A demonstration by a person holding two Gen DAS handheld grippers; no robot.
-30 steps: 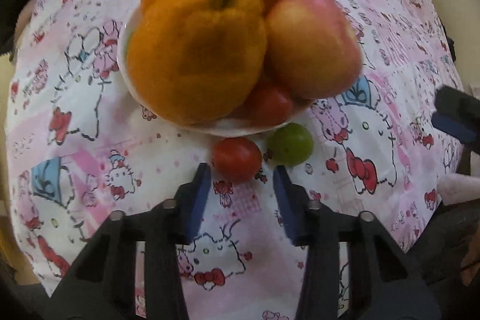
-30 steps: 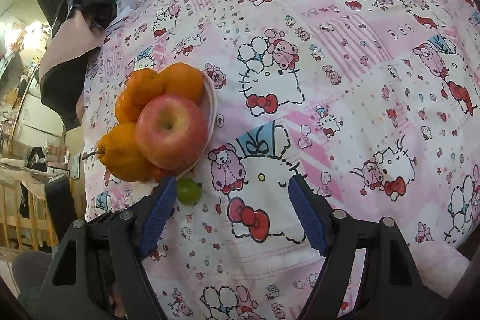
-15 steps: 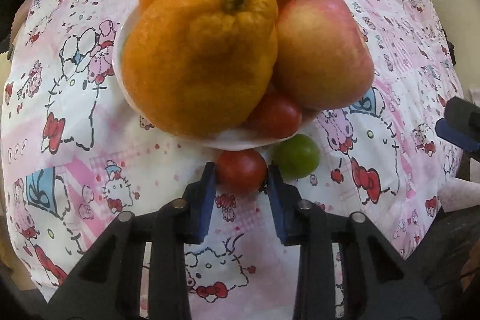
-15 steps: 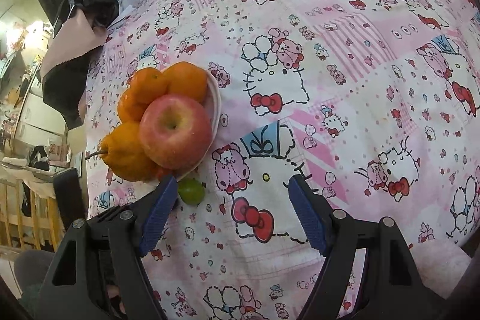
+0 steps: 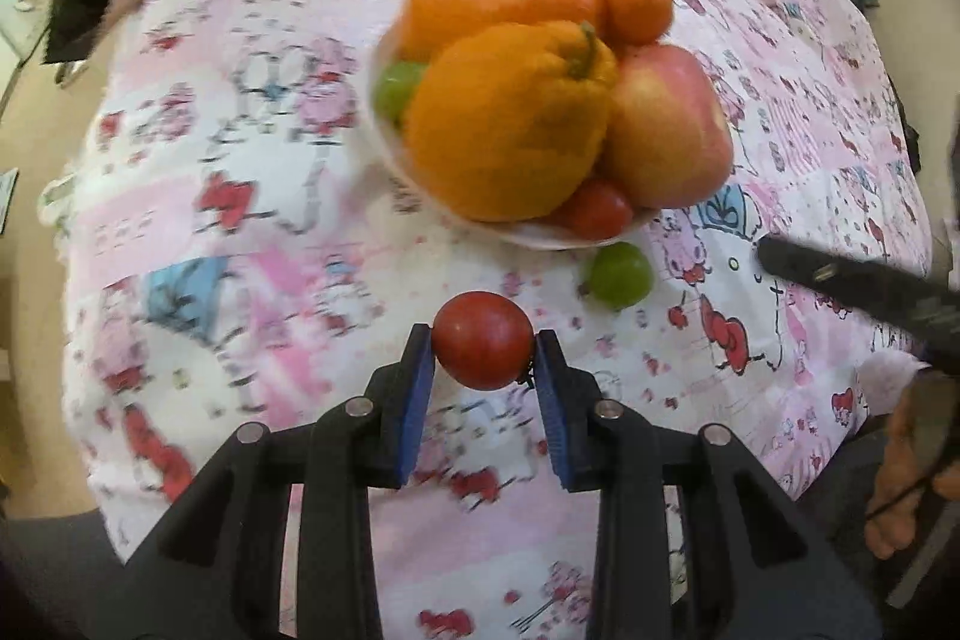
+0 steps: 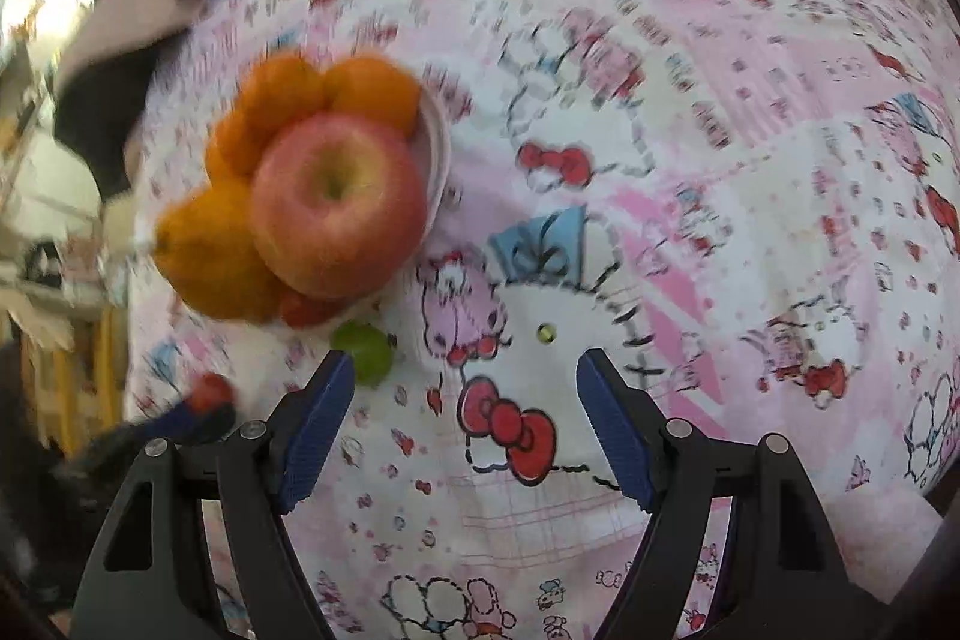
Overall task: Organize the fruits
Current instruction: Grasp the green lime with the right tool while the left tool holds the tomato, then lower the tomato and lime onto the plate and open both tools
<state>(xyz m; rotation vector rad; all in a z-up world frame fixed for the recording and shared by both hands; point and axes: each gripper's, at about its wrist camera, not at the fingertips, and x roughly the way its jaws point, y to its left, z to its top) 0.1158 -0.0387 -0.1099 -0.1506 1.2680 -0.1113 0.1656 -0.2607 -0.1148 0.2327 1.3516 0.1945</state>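
Now the red tomato (image 5: 483,339) sits pinched between the left gripper's (image 5: 483,358) blue pads at lower centre, raised off the patterned cloth (image 5: 240,232). Upper centre, the heaped fruit plate (image 5: 540,237). Right gripper (image 6: 462,400) spread wide, holding nothing, green fruit (image 6: 366,353) beside its left pad.

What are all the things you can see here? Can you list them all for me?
Plate: one, white, on the cloth, piled with fruit.
Bumpy orange fruit: one, orange with a stem, front of the plate.
Oranges: three, orange, back of the plate.
Apple: one, red-yellow, on the plate.
Red tomatoes: two; one in the left tool, one on the plate's front edge.
Green fruits: two; one on the cloth beside the plate, one on the plate.
Tablecloth: one, pink cartoon print.
Left tool: black with blue pads, shut on a tomato.
Right tool: same colours, open and empty.
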